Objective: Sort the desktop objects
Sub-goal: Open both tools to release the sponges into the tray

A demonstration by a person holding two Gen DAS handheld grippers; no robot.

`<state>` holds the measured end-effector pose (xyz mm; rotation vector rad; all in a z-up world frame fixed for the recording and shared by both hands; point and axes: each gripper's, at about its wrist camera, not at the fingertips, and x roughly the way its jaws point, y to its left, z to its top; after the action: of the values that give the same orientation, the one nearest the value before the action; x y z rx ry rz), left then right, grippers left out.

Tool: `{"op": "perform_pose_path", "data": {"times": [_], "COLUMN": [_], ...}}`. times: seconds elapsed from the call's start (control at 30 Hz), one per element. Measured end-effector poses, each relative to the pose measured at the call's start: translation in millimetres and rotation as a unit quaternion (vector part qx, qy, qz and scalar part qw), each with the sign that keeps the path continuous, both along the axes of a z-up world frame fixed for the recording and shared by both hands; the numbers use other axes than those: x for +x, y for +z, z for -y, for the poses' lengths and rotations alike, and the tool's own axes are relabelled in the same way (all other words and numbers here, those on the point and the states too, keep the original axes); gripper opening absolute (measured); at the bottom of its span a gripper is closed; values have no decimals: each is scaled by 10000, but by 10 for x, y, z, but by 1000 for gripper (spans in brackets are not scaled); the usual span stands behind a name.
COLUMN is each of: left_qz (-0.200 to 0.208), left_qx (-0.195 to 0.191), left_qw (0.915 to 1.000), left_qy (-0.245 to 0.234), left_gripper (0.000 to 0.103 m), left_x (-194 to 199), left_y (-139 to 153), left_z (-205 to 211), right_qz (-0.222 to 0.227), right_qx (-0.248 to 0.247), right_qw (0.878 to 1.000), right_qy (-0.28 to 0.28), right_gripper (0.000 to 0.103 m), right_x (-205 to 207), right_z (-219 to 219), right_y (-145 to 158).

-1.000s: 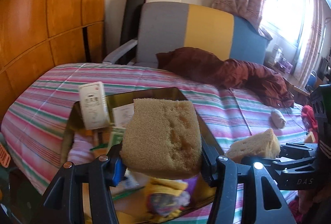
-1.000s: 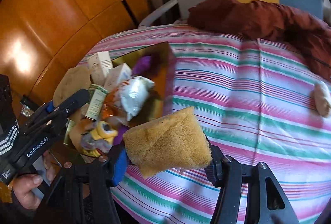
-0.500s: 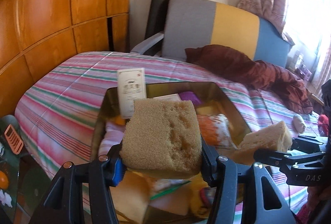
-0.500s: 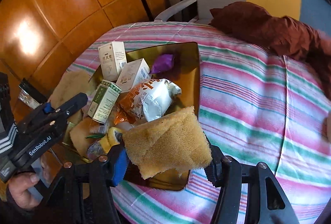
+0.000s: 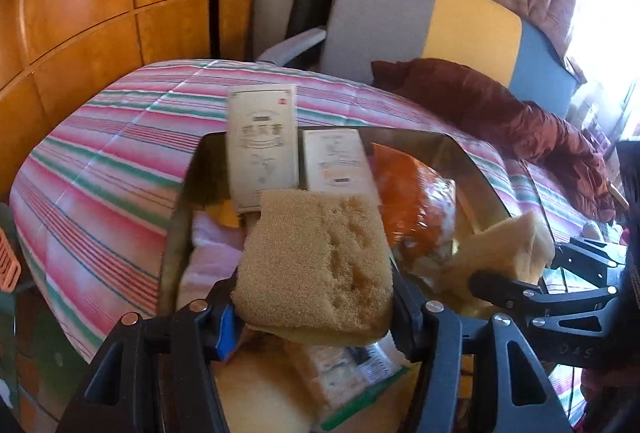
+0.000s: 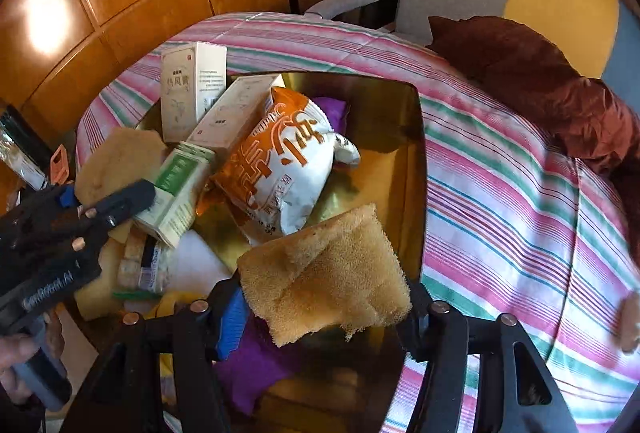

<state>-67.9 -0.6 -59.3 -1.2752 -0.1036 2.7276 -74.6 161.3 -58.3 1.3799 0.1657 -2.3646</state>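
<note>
My left gripper (image 5: 314, 297) has a tan sponge (image 5: 316, 257) between its pads, and its jaws are opening. It hangs over the near left part of a gold tray (image 5: 476, 169). My right gripper (image 6: 324, 297) holds a second tan sponge (image 6: 328, 273), tilted, above the tray's near right side (image 6: 410, 161); its jaws are opening too. Both sponges still touch the pads. In the tray lie white boxes (image 6: 192, 89), a green-and-white box (image 6: 176, 189), an orange-and-white snack bag (image 6: 288, 165) and a purple pouch (image 6: 248, 365).
The tray rests on a pink, green and white striped bedspread (image 6: 500, 185). A dark red blanket (image 6: 532, 81) is bunched at the far right, with a grey, yellow and blue chair (image 5: 420, 17) behind it. Wooden wall panels (image 5: 100, 1) run along the left.
Both grippers have moved left over the tray and sunk closer to its contents. Each sponge stays between its pads, now with a slightly looser grip.
</note>
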Motion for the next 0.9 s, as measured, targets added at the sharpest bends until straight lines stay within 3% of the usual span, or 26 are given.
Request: {"op": "perform_pose_path", "data": {"times": [0.13,0.4,0.63,0.73,0.8,0.9], "left_qz": [-32,-220,-275,-39,16,-200], "left_qx": [210,515,395,213,384,316], "left_qw": [9996,9984,9987,9997,9992,9993], "left_qy": [-166,-83,158,107,81,40], "left_gripper": [63,64,64,63,63,64], "left_x": [89,371,488,460,490,605], "left_y": [40,154,202,95,54,91], "left_z": [-18,168,319,282,289,282], "right_qz": [-2,-89,-215,-314,-341,-418], "right_qx": [-423,-587,-649,-609,-608,-557], "right_qw": [9990,9980,9970,9969,9968,9968], "right_qy": [-121,-203,-353,-383,-384,-381], "right_gripper": [81,81,82,84,84,84], "right_x": [37,169,350,437,484,553], "right_z": [-115,-197,-254,-266,-268,-267], "right_y": [91,168,227,263,281,306]}}
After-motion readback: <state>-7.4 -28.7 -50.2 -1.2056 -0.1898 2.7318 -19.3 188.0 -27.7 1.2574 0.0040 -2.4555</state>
